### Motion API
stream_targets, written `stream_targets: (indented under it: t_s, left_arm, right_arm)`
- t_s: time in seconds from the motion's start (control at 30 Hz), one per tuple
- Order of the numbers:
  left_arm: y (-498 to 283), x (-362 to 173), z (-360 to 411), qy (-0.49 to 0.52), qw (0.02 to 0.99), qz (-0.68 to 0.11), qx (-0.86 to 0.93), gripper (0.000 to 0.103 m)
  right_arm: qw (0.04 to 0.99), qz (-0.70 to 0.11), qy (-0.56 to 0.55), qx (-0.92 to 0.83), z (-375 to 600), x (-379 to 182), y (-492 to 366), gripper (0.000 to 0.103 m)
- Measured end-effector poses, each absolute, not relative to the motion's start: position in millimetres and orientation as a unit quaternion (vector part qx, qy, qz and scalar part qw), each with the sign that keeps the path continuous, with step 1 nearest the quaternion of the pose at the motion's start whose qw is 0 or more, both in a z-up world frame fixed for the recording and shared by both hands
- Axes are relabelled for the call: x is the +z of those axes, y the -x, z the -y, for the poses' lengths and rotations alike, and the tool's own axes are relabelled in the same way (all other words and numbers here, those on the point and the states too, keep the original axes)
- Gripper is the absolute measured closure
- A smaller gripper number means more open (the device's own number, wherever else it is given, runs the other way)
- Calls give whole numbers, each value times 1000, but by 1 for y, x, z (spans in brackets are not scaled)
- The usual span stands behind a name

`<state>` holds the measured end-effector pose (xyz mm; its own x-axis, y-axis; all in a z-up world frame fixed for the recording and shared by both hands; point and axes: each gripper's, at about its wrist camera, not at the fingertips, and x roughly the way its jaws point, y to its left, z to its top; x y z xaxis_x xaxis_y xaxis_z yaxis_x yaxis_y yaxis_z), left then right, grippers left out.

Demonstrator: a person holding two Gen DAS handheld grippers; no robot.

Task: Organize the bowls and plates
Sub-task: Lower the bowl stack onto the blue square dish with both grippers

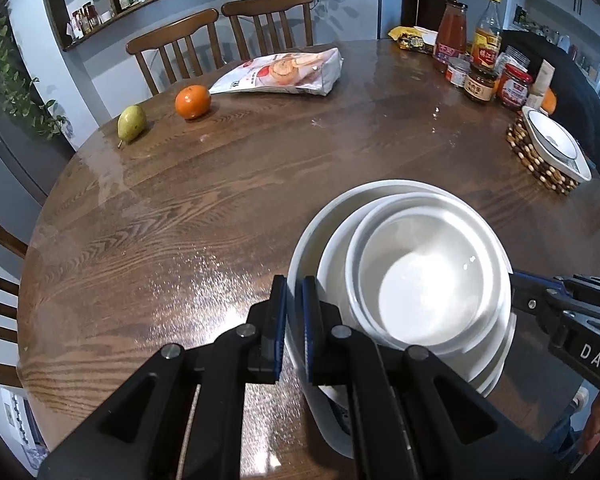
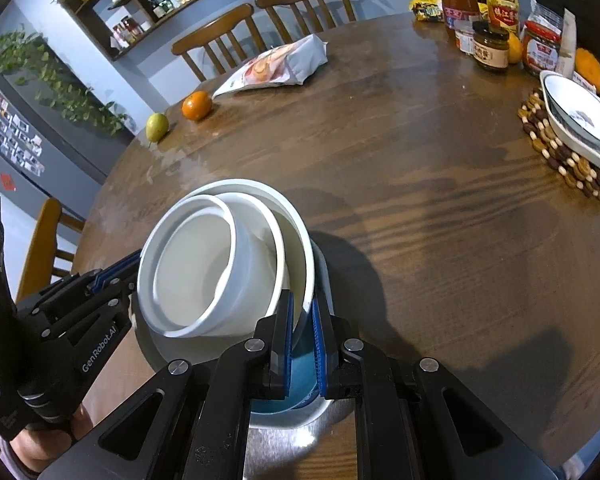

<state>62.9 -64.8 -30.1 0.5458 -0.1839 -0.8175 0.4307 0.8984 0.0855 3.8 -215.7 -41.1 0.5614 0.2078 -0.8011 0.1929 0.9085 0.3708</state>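
Observation:
A stack of nested white bowls (image 1: 420,280) sits over the near part of the round wooden table (image 1: 180,220). My left gripper (image 1: 294,296) is shut on the left rim of the outermost white bowl (image 1: 300,268). In the right wrist view the same stack (image 2: 204,264) tilts slightly, with a blue bowl (image 2: 300,384) and a metal bowl (image 2: 284,436) under it. My right gripper (image 2: 303,312) is shut on the stack's right rim. Each gripper shows in the other's view: the right gripper (image 1: 518,284) and the left gripper (image 2: 114,274). Whether the stack touches the table I cannot tell.
A pear (image 1: 131,122), an orange (image 1: 193,101) and a snack bag (image 1: 280,72) lie at the far left. Sauce jars and bottles (image 1: 480,76) crowd the far right. A patterned dish (image 1: 552,140) rests on a beaded trivet (image 1: 540,172). Wooden chairs (image 1: 180,48) stand behind the table.

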Motion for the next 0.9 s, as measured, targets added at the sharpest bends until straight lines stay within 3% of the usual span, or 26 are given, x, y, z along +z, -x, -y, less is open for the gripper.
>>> stream_targets:
  t_s: [0.9]
  left_arm:
    - [-92, -29, 67, -135, 871, -444, -160, 100]
  right_arm:
    - [861, -469, -198, 1, 217, -36, -35, 90]
